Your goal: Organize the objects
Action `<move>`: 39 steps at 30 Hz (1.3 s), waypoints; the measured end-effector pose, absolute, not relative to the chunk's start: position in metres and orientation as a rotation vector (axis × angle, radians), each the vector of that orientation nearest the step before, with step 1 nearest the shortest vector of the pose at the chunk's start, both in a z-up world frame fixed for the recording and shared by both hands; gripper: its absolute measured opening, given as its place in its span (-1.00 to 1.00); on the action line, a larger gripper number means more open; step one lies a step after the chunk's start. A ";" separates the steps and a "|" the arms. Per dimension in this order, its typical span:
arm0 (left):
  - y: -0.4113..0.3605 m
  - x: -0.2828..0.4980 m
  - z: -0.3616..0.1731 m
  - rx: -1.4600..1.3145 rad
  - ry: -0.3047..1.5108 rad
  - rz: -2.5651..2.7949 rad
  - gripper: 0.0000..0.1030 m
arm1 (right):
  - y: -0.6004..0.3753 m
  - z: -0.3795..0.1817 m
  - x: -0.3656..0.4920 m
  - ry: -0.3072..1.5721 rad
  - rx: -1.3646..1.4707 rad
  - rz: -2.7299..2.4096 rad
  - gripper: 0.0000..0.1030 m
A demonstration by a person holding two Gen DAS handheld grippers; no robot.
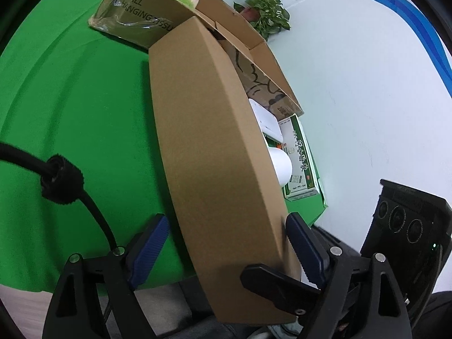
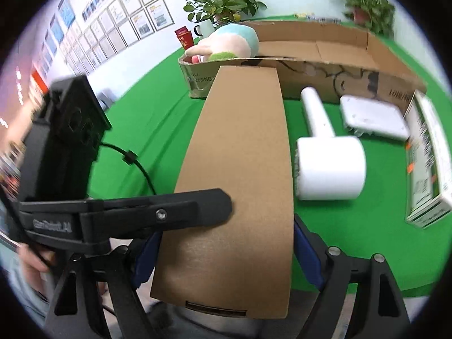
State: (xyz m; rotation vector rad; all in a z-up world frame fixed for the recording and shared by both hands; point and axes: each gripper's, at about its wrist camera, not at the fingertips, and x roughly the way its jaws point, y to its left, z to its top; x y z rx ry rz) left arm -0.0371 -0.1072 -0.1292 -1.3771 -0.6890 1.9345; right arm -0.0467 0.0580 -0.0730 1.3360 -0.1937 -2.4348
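A: What is being handled?

B: A long, flat, plain brown cardboard box (image 2: pixel 240 169), closed and smooth-sided, its near end jutting past the edge of the green cloth-covered table (image 1: pixel 70 113). The right gripper (image 2: pixel 226 251) has it clamped, a blue pad on each side. The left gripper (image 1: pixel 226 251) straddles it; one pad touches, the other stands clear, so it is released.

A: Any containers?

B: A big open printed cardboard carton (image 2: pixel 325 53) at the back holds a pastel plush toy (image 2: pixel 228 42).

A: Differences between views?

B: The right view alone shows the whole white lint roller (image 2: pixel 327 166), a flat white case (image 2: pixel 373 118) and framed wall pictures (image 2: pixel 113 28); the left shows a blue wall marking (image 1: pixel 418 25).
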 end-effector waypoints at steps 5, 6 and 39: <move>-0.105 -0.034 -0.121 -1.371 -0.684 1.998 0.61 | 0.069 -0.077 -0.051 -0.441 1.351 -2.299 0.60; -0.106 -0.034 -0.118 -1.362 -0.697 2.014 0.46 | 0.069 -0.078 -0.051 -0.470 1.350 -2.275 0.60; -0.151 -0.031 -0.077 -1.392 -0.550 2.258 0.14 | 0.048 -0.040 -0.043 -0.256 1.202 -2.242 0.71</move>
